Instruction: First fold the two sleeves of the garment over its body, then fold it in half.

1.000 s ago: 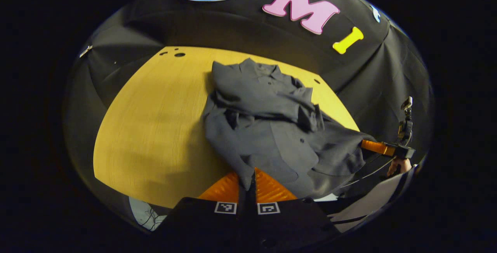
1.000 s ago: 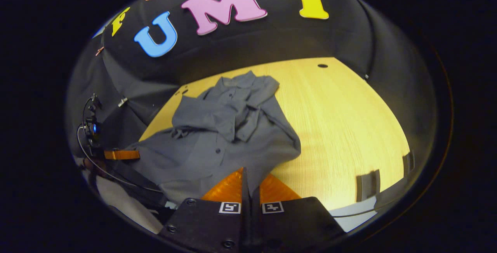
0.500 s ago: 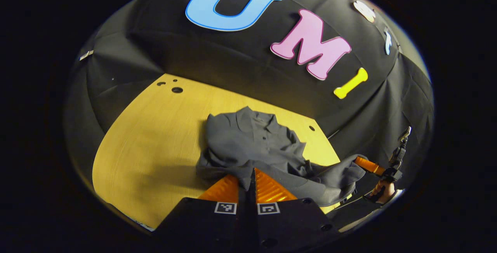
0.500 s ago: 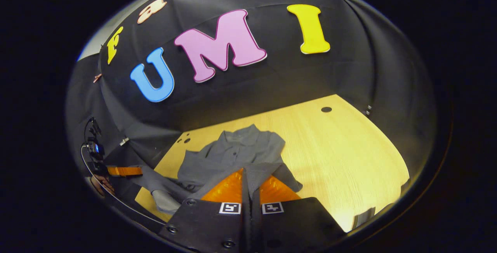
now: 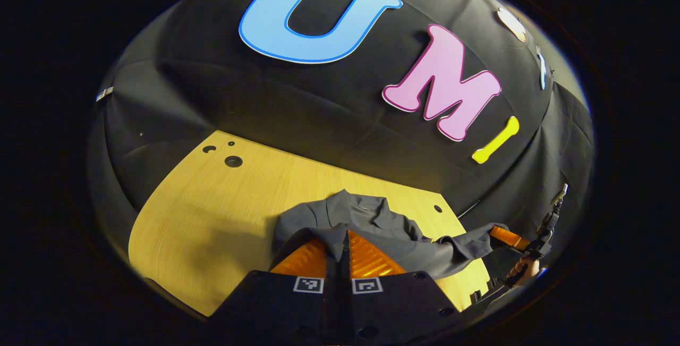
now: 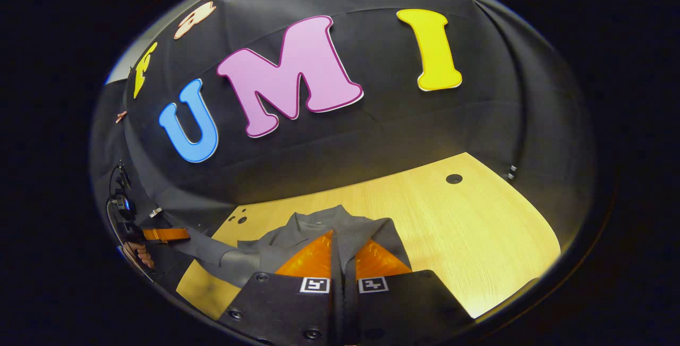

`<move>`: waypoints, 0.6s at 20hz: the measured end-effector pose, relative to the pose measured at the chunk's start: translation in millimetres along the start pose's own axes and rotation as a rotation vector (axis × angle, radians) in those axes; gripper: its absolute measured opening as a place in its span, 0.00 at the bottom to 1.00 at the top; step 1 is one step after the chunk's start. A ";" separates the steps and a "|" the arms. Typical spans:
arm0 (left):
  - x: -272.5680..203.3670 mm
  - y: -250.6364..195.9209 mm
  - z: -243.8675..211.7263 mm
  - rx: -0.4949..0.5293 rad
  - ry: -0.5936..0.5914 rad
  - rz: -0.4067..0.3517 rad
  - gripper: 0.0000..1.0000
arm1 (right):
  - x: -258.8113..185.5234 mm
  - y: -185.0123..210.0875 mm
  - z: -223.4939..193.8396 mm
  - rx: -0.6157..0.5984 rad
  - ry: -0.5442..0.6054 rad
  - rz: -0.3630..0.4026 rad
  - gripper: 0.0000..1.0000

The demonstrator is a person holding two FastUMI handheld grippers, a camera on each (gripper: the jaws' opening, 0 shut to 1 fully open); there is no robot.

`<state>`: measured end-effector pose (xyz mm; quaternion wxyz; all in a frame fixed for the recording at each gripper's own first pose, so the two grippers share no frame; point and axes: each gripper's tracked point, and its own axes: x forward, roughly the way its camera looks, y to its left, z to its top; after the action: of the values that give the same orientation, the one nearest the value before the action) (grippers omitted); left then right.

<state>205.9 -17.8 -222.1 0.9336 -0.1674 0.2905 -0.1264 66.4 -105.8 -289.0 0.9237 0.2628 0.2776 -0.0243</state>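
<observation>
Dark grey button-up garment (image 5: 372, 224) with a collar lies on the yellow wood-grain bench (image 5: 212, 213), collar end toward the black cloth booth wall (image 5: 319, 107). The near hem is lifted off the bench and pulled toward the collar, held at both corners.

Left gripper (image 5: 344, 242), black body with ribbed orange fingers (image 5: 303, 258): jaws closed tight, a fold of grey cloth pinched between them, fabric draping over the fingertips and running forward onto the garment body. No gap visible between the jaws beyond the cloth.

Right gripper (image 6: 340, 242), same build: jaws closed as well, a strip of the grey cloth clamped between the orange fingers (image 6: 311, 255), hem edge spilling out to either side of the tips.

In the left gripper view the right gripper sits far right, orange finger at the garment's other corner, with a hand (image 5: 523, 269) on its handle. In the right gripper view the left gripper shows far left with cloth stretching from it across to the middle.

Round holes (image 5: 232, 161) in the bench near the wall, well apart from the garment. Sleeves cannot be told apart in the bunched cloth.
</observation>
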 end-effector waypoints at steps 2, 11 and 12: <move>23.5 5.6 7.2 0.003 -0.004 0.004 0.05 | 20.7 -6.2 -0.1 0.001 0.002 -0.013 0.05; 128.6 47.1 6.7 0.064 0.024 0.070 0.05 | 124.9 -44.5 -20.5 -0.040 0.043 -0.060 0.05; 138.1 52.1 1.8 0.069 0.036 0.081 0.05 | 134.5 -49.7 -27.0 -0.035 0.058 -0.066 0.05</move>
<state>324.5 -15.9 -309.9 0.9377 -0.1210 0.3095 -0.1014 157.1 -121.5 -402.2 0.9185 0.2380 0.3130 -0.0421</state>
